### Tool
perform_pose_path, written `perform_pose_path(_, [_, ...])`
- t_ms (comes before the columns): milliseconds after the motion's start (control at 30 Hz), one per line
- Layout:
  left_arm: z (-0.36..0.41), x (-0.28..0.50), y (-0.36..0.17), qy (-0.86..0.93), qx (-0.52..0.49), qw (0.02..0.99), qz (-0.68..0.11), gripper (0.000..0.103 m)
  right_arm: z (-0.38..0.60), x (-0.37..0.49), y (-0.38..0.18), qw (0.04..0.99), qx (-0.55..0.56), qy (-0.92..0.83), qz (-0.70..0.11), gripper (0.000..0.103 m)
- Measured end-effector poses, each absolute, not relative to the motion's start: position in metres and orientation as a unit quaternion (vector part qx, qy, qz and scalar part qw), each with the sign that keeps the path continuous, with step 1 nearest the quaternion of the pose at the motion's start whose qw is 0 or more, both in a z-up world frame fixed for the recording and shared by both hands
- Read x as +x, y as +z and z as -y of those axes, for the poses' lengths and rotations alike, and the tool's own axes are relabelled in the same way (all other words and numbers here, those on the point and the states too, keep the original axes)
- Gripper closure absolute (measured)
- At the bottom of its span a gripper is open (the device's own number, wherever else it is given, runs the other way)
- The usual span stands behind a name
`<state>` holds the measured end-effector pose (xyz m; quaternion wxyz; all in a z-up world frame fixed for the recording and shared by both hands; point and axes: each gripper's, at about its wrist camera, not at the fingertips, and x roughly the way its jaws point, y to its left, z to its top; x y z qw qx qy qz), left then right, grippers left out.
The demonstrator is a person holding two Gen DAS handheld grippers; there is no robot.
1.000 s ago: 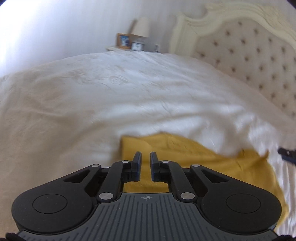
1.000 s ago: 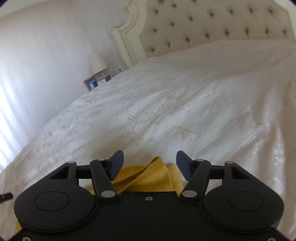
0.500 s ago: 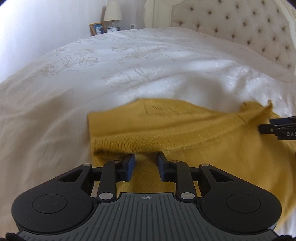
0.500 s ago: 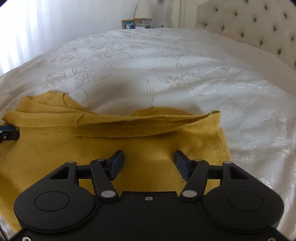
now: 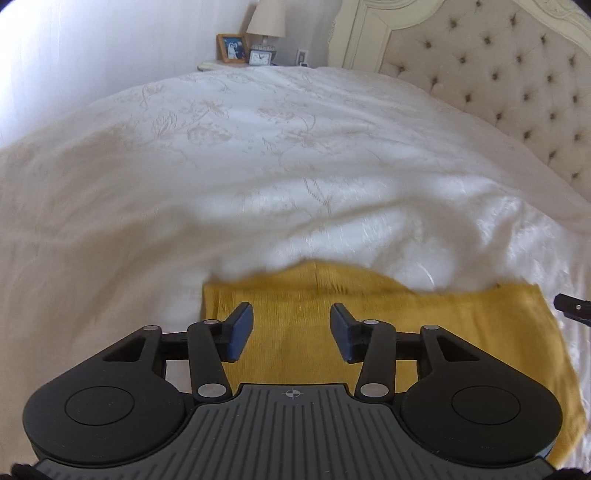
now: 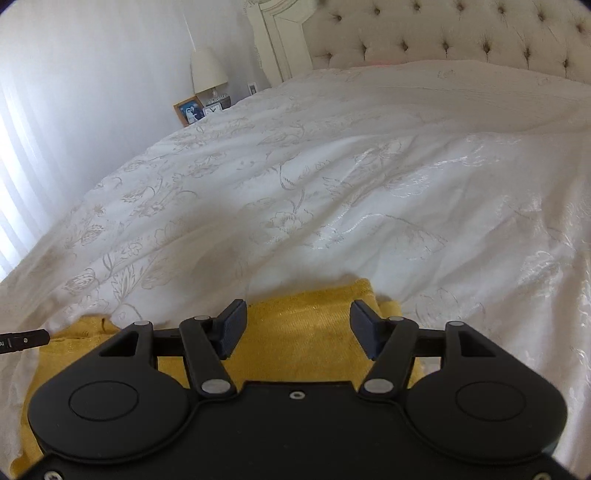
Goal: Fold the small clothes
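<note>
Looking down my left wrist view, I saw one mustard-yellow knitted garment (image 5: 295, 332) lying flat on the bed, folded over with a ribbed band along its far edge and a fairly straight left side. My left gripper (image 5: 291, 328) hung just above it, jaws opening, nothing pinched between the blue pads (image 5: 240, 332). The white bedspread (image 5: 258, 166), embroidered with pale flowers, ran wrinkled up to a tufted cream headboard (image 5: 517, 92). On the nightstand beyond stood one lamp (image 5: 266, 18), one framed photo (image 5: 232, 48) and one small clock (image 5: 260, 57). At the right edge a dark tip of my other gripper poked in, just beside the garment's corner. Through the right wrist view, that same yellow garment (image 6: 306, 332) lay under my right gripper (image 6: 297, 328), whose jaws stood apart and clear of the knit, holding nothing. Its right edge ended near the right pad, with bedspread (image 6: 332, 184) past it. I counted again one lamp (image 6: 208, 70), one photo frame (image 6: 188, 110) and the headboard (image 6: 443, 33) behind; the clock was too small to read.
</note>
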<state>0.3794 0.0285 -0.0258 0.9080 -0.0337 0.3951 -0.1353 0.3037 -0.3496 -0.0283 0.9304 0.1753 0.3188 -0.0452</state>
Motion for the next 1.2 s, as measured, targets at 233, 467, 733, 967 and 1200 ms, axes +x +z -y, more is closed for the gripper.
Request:
perform_pose_path(233, [-0.048,0.307,-0.043,-0.145,-0.04,0.898,-0.414,0.054,0.378,0.232,-0.042,0.915,0.212,-0.047,-0.339,0.036])
perform_pose_path(467, [-0.048,0.256,-0.068,-0.145,0.025,0.899,-0.413,0.051,0.385,0.177,-0.074,0.897,0.209,-0.068,-0.384,0.036])
perform_pose_path(733, [-0.056,0.254,-0.059,-0.136,-0.003,0.892,-0.432,0.05,0.379,0.159,-0.068,0.899,0.202,-0.079,-0.381,0.035])
perform_pose_path(967, [-0.069,0.229,-0.055,-0.147,-0.036,0.892,-0.426,0.05,0.378,0.15,-0.064,0.899,0.247,-0.053,-0.359,0.036])
perform_pose_path(1200, [-0.059,0.219,-0.055,-0.153,-0.022,0.907,-0.393,0.05,0.367,0.132,-0.074,0.893,0.264,-0.045,-0.362,0.035])
